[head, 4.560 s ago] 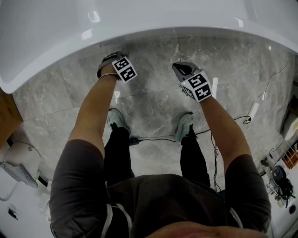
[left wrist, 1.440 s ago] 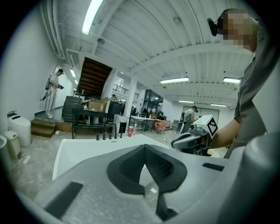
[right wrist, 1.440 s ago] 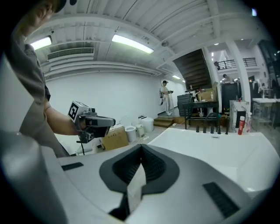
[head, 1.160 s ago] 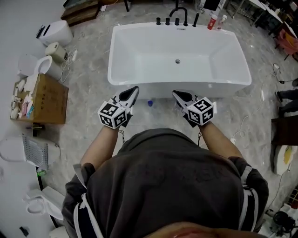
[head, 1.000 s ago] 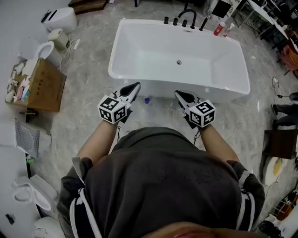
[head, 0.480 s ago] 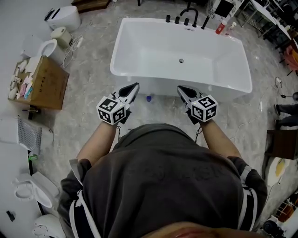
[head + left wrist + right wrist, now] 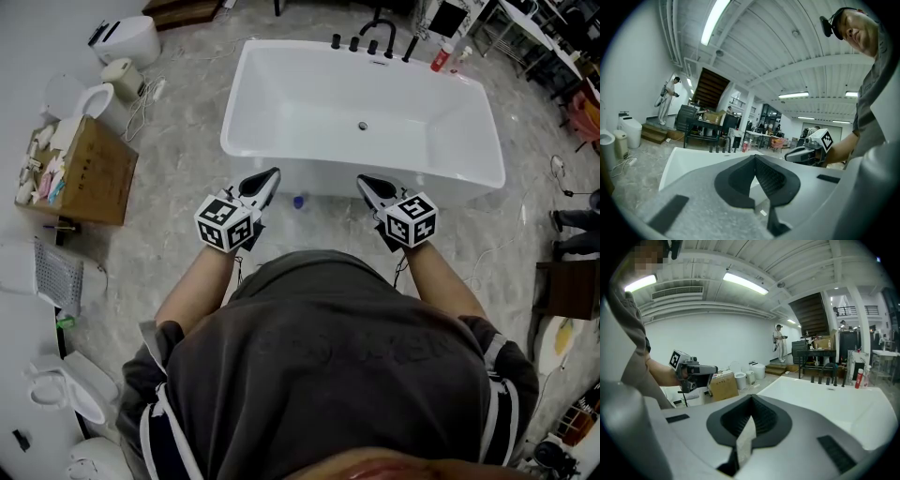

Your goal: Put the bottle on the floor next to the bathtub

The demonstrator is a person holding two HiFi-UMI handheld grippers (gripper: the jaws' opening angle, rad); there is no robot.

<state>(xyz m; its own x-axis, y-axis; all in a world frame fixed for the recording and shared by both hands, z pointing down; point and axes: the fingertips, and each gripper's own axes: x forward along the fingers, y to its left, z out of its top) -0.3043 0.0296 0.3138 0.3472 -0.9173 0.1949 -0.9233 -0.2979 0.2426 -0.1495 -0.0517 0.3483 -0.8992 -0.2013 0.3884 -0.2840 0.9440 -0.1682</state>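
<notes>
Nearest of all is the person's dark grey shirt (image 7: 347, 366), filling the bottom of the head view, with both bare forearms reaching forward from it. Out in front, the left gripper (image 7: 273, 173) and the right gripper (image 7: 362, 180) hang side by side above the grey marble floor (image 7: 187, 178), well apart from each other and both pointing at the near side of the tub. Check the left gripper view: its jaws are pressed together at the tip, with nothing between them. The same goes for the right gripper view, where the two dark pads meet at the tip and carry nothing. Each gripper also catches the other off to one side, marker cube up. Just beyond the tips, between the two grippers, the small blue bottle (image 7: 298, 201) sits on the floor right against the near wall of the white bathtub (image 7: 309, 112). From above it is only a small blue spot, so whether it stands upright or lies down cannot be told. Neither gripper touches it. The tub itself is empty, with its dark drain (image 7: 363, 126) showing in the middle of the basin. On the far rim there is a black faucet set (image 7: 375, 30), and a red bottle (image 7: 439, 58) stands at the far right corner. Off to the left, away from the tub, a brown cardboard box (image 7: 94, 178) rests on the floor.
</notes>
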